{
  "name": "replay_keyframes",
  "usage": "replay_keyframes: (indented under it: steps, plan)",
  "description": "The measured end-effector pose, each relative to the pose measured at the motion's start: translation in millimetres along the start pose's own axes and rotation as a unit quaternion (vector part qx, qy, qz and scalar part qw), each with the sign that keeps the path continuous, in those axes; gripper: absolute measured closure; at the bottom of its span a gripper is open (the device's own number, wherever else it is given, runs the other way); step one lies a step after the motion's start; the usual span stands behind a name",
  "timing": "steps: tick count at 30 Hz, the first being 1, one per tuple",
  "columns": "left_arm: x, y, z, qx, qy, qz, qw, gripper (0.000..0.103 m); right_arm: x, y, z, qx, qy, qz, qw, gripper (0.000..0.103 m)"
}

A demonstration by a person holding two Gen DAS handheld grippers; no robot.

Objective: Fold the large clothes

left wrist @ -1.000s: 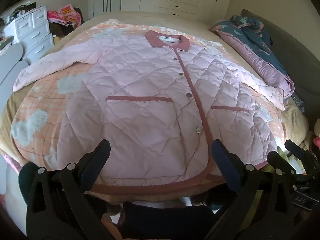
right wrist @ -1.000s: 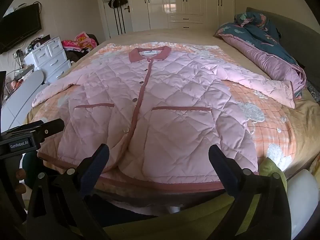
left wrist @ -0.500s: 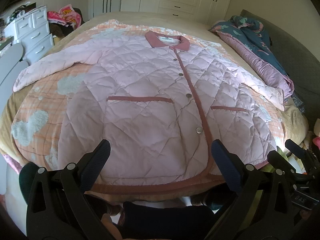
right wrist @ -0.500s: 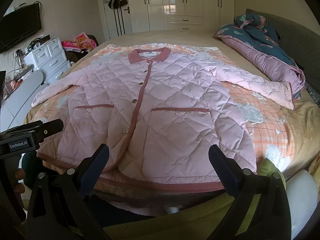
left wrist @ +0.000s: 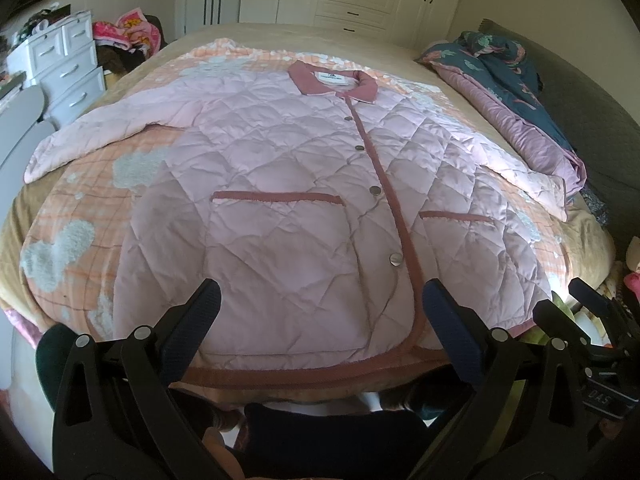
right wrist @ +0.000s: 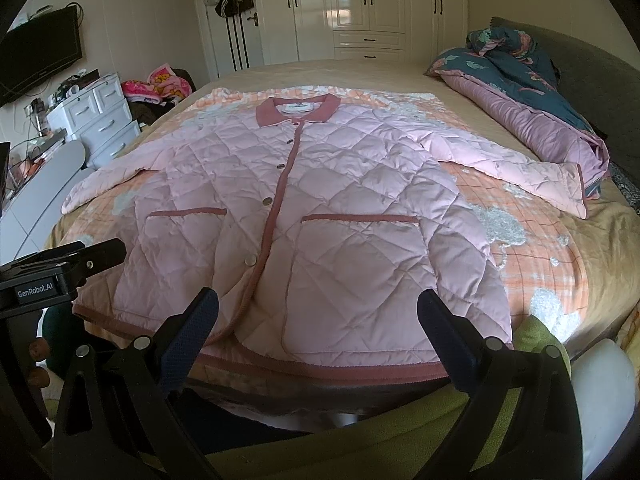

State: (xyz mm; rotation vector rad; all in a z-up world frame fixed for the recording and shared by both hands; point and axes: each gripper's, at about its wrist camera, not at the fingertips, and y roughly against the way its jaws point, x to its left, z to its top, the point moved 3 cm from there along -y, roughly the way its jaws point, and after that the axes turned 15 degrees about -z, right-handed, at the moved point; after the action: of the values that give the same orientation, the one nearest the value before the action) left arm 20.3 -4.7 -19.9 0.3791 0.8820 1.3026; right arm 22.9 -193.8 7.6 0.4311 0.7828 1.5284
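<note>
Jacket, pink quilted, button-front, with dusty-rose collar and trim (left wrist: pixel 288 216): lies face up and spread flat on the bed, on top of an orange-checked blanket with fluffy white patches (left wrist: pixel 80 216).

Left tongs (left wrist: pixel 320 320): black frame, dark blue pads, jaws spread wide and holding nothing; they hover just short of the rose-trimmed hem (left wrist: pixel 304 374), over the left half of the jacket front. Right tongs (right wrist: pixel 318 320): same build, likewise spread and empty, over the right half, near the hem. Judged reason for this hold: both are poised side by side at the near edge, ready for a first grip; no fold is made yet.

Orientation: long axis runs from hem, nearest the tongs, to collar (right wrist: pixel 296 110) at the far end; the button placket (right wrist: pixel 276 208) marks this line. Both sleeves are laid outward across the axis, one toward the white drawer unit (right wrist: pixel 96 120), the other (right wrist: pixel 516 164) toward a rolled blue-and-mauve quilt (right wrist: pixel 532 108) at the bed's side. Judged reason for the layout: flat, buttoned and sleeves out gives clean fold lines.

Beyond: white wardrobe doors (right wrist: pixel 360 8) on the far wall.
</note>
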Motion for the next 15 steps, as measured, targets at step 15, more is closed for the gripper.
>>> replay_keyframes:
  steps: [15]
  plan:
    - [-5.2, -1.7, 0.1, 0.002, -0.001, -0.001, 1.0, 0.008, -0.8, -0.2, 1.0, 0.001, 0.0, -0.001, 1.0, 0.004]
